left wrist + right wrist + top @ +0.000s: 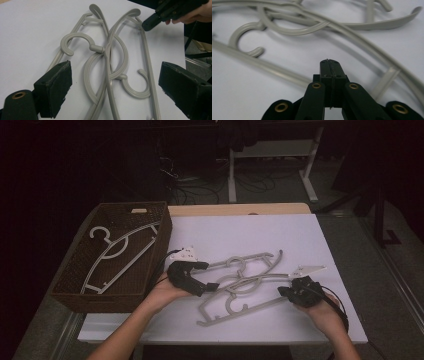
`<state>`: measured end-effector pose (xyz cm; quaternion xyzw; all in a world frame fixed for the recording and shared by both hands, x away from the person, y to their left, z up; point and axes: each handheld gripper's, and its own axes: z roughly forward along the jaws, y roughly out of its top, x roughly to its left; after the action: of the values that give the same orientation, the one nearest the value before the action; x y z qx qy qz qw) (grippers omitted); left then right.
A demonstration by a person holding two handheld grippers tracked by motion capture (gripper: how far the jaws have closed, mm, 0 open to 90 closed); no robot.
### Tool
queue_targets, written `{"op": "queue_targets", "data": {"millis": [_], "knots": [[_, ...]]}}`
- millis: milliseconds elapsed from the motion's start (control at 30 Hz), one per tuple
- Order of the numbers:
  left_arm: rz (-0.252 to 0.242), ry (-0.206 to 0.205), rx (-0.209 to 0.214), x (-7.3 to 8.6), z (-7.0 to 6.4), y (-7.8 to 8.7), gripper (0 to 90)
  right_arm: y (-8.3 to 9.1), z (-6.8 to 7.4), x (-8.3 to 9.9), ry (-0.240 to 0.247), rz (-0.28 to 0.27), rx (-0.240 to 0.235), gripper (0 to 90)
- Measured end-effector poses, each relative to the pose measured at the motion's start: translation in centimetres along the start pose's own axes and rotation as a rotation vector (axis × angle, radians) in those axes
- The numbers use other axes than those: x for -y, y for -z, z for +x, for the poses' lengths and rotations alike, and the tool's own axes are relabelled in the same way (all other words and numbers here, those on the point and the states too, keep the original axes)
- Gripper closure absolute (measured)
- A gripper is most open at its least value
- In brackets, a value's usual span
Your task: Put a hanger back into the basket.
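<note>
Lower ends of the tangled hangers (110, 75) cut off below.

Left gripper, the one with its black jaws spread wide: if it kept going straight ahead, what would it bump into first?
Probably the tangled grey plastic hangers on the white table; the left gripper already straddles them with open jaws, though depth is unclear.

Both forearms reach in low, the left gripper (212, 276) with jaws spread wide, the right gripper (286, 291) with jaws pressed together.

I see two hangers (240, 285) crossed on the table (300, 235) between my grippers; one hanger (117, 252) lies in the basket (65, 290) at left
</note>
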<state>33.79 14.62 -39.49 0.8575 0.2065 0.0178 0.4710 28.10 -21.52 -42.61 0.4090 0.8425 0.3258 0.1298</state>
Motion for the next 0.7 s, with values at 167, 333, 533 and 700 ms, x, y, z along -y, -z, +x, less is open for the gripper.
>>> {"op": "queue_targets", "data": {"millis": [167, 333, 533, 700], "knots": [[0.018, -0.003, 0.008, 0.3, -0.2, -0.6, 11.7, -0.5, 1.2, 0.6, 0.02, 0.021, -0.011, 89.0], [0.03, -0.013, 0.009, 0.5, -0.3, -0.8, 11.9, -0.8, 1.1, 0.7, 0.018, 0.042, -0.013, 89.0], [0.056, -0.018, 0.013, 0.8, -0.4, -1.6, 12.6, -1.2, 0.9, 0.9, 0.023, 0.059, -0.009, 89.1], [0.115, -0.026, 0.013, 1.5, -0.4, -3.2, 14.4, -1.3, 0.9, 0.9, 0.023, 0.06, -0.012, 89.1]]}}
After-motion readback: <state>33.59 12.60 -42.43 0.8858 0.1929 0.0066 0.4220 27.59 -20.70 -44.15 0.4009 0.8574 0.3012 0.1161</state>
